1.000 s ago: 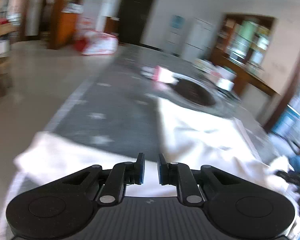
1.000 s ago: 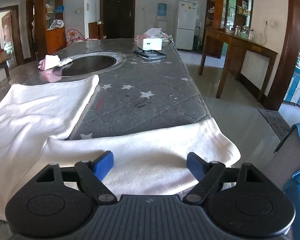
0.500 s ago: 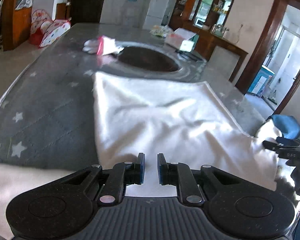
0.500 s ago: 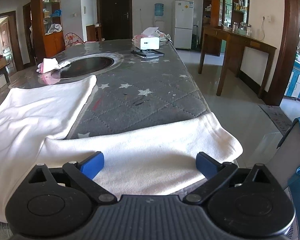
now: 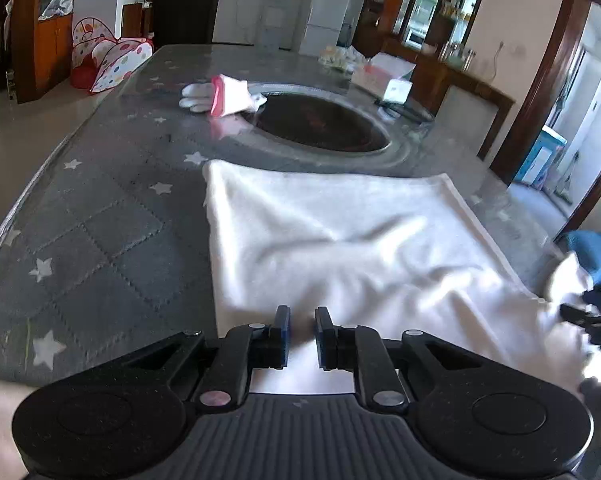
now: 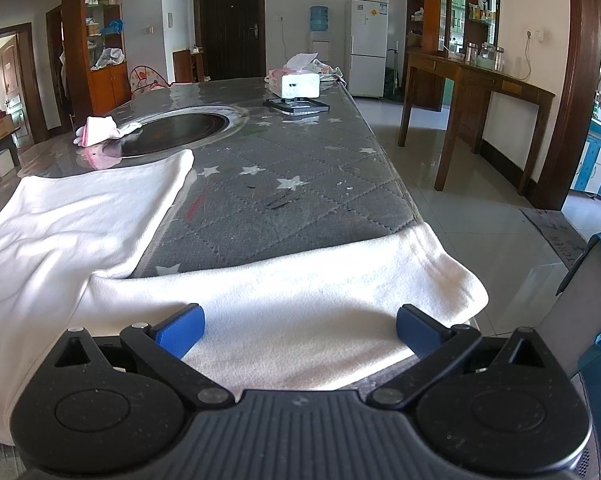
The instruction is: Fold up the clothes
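**A:** Looking at the right hand-held gripper (image 6: 300, 326), its jaws have been spreading over the last second and are now standing as wide as they go, with nothing pinched. The white cloth (image 6: 300, 312) is lying flat on the desk (image 6: 284, 200) just ahead of and under its blue pads, so I'm reading that as a fresh let-go of that edge.

**B:** Agreed. Meanwhile the left hand-held gripper (image 5: 299, 330) has been swinging round, so it's now facing the cloth's big spread panel (image 5: 340, 232) instead of the bare desk. Its jaws are staying nearly closed, a narrow gap showing.

**A:** Is it gripping cloth though? White fabric is sitting right below that gap, but I can't tell if any is actually pinched.

**B:** Same here. Also, the right edge of the left view is blurring out, so the other hand-held gripper there is hard to make out. The cloth's near edge is getting cut off behind both bodies too.
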Demonstrator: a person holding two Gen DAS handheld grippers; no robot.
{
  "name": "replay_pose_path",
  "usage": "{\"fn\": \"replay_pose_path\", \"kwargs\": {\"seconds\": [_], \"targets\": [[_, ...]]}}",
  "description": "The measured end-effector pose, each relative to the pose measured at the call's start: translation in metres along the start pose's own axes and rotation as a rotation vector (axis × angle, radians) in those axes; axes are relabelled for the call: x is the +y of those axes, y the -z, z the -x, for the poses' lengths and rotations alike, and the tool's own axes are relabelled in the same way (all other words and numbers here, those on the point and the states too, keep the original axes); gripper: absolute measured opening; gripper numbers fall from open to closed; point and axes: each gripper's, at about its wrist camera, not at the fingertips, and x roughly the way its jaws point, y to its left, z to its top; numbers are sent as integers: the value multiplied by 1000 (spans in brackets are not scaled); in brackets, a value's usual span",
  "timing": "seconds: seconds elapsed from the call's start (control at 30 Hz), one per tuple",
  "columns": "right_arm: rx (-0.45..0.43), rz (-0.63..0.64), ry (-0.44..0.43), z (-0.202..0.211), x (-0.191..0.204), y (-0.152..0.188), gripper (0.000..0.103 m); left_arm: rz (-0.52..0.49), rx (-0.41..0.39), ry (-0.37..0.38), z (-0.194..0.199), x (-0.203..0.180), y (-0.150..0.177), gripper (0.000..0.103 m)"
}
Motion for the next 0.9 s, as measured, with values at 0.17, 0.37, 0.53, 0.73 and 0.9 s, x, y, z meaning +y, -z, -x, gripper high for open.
{"fn": "replay_pose_path", "kwargs": {"seconds": [0.17,0.37,0.53,0.73,0.9], "targets": [[0,-2,-1,0,0,0,103,-15,-13,-86,-11,11,-12,15],[1,-3,-3,-1,0,0,103,-4,-11,-84,-13,7,-28,19],[1,-3,-3,-1,0,0,103,-63,-12,-58,-31,-15,-46,20],[1,-5,-4,-2,0,0,103,-34,15,-98,-66,-6,-64,20],[0,-6,-5,-3,0,0,103,-2,-12,-160,-81,6,-80,25]]}}
